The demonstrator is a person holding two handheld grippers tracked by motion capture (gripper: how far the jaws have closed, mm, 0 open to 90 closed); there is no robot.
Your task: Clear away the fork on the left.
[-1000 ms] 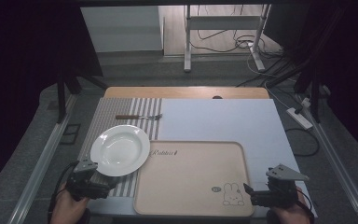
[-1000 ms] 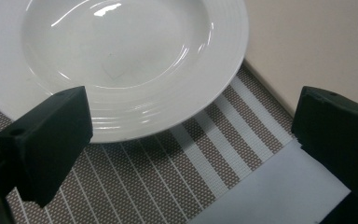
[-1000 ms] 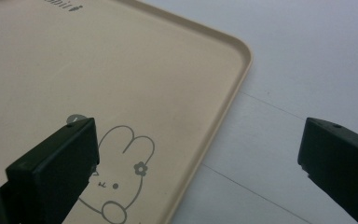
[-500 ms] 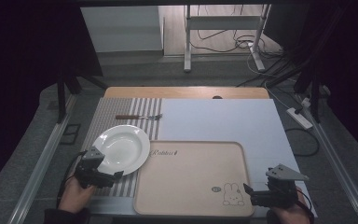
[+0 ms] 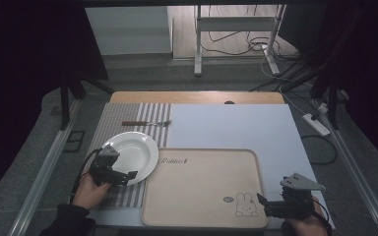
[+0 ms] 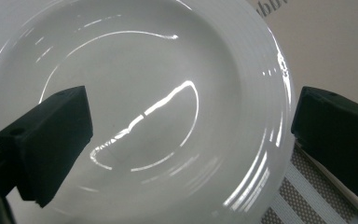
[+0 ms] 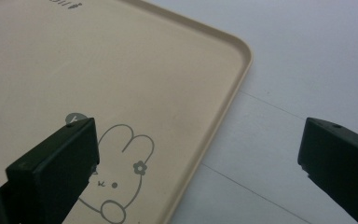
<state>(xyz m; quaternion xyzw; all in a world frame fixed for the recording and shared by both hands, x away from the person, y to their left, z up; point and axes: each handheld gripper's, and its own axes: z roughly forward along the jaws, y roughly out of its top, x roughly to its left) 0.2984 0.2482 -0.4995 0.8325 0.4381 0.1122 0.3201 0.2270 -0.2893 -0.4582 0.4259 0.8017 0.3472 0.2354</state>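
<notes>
A white deep plate [image 5: 133, 153] sits on a striped placemat [image 5: 128, 112] at the table's left. My left gripper [image 5: 124, 175] hovers at the plate's near rim, open. In the left gripper view, one jaw is over the plate's [image 6: 135, 84] bowl and the other is outside its rim, above the placemat [image 6: 303, 205]. A beige tray [image 5: 202, 196] with a rabbit drawing lies in the middle front. My right gripper [image 5: 265, 201] is open at the tray's front right corner. In the right gripper view its jaws straddle the tray's edge [image 7: 228, 98], with nothing held.
A fork [image 5: 146, 123] with a brown handle lies on the placemat behind the plate. The pale table sheet [image 5: 236, 125] stretches behind and to the right of the tray. A wooden strip [image 5: 197, 97] runs along the far edge. Cables and a power strip [image 5: 316, 124] lie on the floor beyond.
My left gripper has moved forward from the table's front left edge to the plate's near rim. The right gripper has stayed in place.
</notes>
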